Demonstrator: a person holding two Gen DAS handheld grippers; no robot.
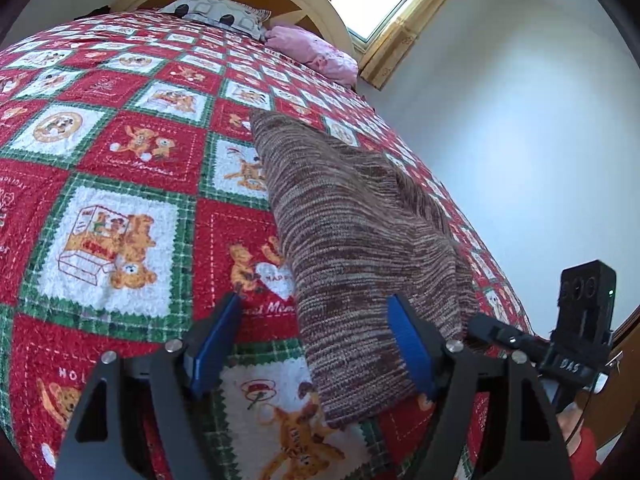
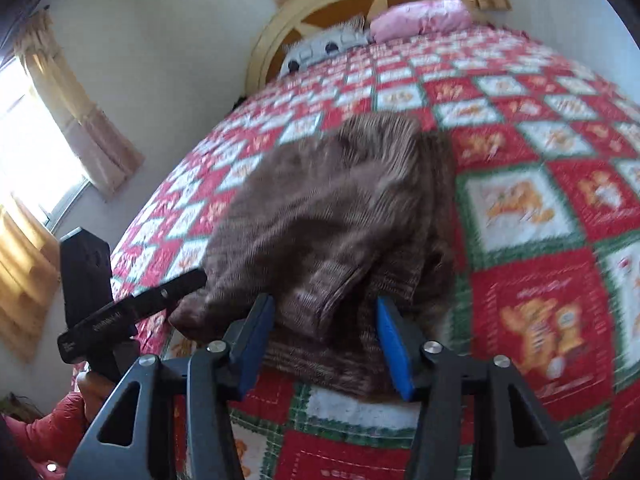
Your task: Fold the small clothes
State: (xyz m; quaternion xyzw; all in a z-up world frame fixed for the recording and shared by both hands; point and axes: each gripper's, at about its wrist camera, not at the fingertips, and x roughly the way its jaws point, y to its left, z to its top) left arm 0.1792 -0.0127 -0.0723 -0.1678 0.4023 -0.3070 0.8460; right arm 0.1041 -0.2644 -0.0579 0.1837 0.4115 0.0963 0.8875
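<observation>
A brown striped knit garment [image 1: 360,240] lies folded lengthwise on the bed quilt [image 1: 120,160]. My left gripper [image 1: 316,324] hovers open over its near left corner; the right blue pad is above the cloth and the left pad is above bare quilt. In the right wrist view, which is blurred, the same garment [image 2: 328,208] shows a raised fold at its near end. My right gripper [image 2: 326,340] stands open astride that fold, and its pads do not clearly press on it. The left gripper's fingers [image 2: 172,292] reach in by the garment's left edge.
The red, green and white teddy-bear quilt covers the whole bed. A grey patterned pillow [image 1: 216,12] and a pink pillow [image 1: 316,52] lie by the curved headboard [image 1: 304,8]. The bed's right edge [image 1: 492,264] runs close to the garment, with a white wall beyond. A person's red sleeve [image 2: 48,432] shows low left.
</observation>
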